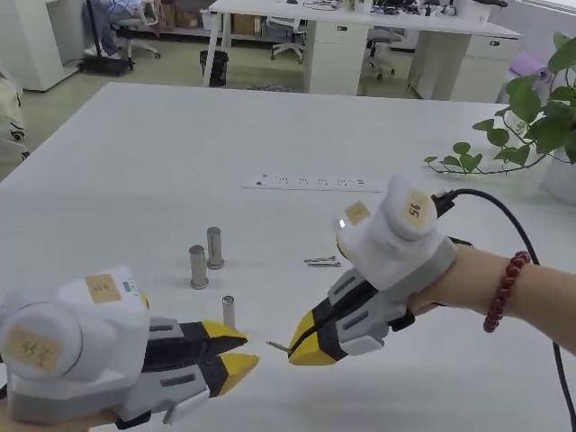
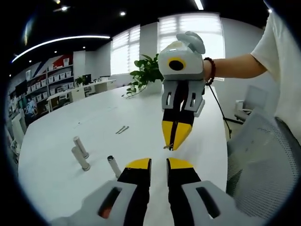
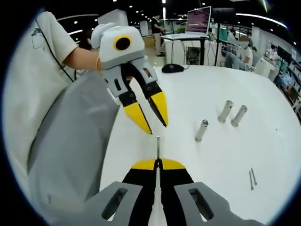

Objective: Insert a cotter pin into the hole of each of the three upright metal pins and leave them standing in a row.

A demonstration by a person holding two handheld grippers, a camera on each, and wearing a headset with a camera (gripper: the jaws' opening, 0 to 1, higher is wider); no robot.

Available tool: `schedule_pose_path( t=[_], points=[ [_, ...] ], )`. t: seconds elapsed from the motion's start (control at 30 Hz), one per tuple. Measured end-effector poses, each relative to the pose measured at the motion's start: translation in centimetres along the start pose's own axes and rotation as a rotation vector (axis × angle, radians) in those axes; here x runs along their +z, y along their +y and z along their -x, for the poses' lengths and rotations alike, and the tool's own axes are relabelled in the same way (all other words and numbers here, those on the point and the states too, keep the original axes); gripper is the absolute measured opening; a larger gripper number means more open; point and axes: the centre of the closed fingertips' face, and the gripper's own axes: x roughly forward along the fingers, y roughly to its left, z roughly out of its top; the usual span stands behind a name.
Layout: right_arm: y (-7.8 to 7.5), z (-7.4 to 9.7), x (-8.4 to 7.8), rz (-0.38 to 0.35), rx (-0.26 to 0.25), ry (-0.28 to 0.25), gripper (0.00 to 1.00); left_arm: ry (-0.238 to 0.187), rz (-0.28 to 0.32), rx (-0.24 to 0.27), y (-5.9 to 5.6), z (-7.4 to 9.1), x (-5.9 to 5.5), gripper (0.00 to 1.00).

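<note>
Three upright metal pins stand on the white table: two close together (image 1: pixel 214 247) (image 1: pixel 198 267) and a shorter one (image 1: pixel 229 310) nearer me. My right gripper (image 1: pixel 301 349) is shut on a thin cotter pin (image 3: pixel 158 145) that pokes out past its tips towards the left gripper. My left gripper (image 1: pixel 248 347) is open with nothing between its jaws, just right of the near pin (image 2: pixel 114 165). The two grippers face each other a few centimetres apart, the right gripper (image 2: pixel 172 146) above the left one's jaws. Two spare cotter pins (image 1: pixel 322 262) lie on the table behind.
A white power strip (image 1: pixel 310 183) lies across the table farther back. A potted plant (image 1: pixel 531 121) trails over the right edge, and a black cable (image 1: pixel 508 225) runs from the right gripper. Desks and chairs stand beyond the table.
</note>
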Motion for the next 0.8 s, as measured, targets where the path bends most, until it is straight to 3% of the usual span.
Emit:
schedule_pose_path(
  t=[0.27,0.8],
  points=[
    [-1.8,-0.1,-0.2,-0.007,-0.038,0.051,0.03,-0.023,0.027,0.077,2.0,0.1,-0.1,0.14],
    [-4.7,-0.9,-0.7,-0.018,-0.095,0.165,0.03,0.025,0.07,0.226,6.5,-0.9,-2.3,0.2]
  ],
)
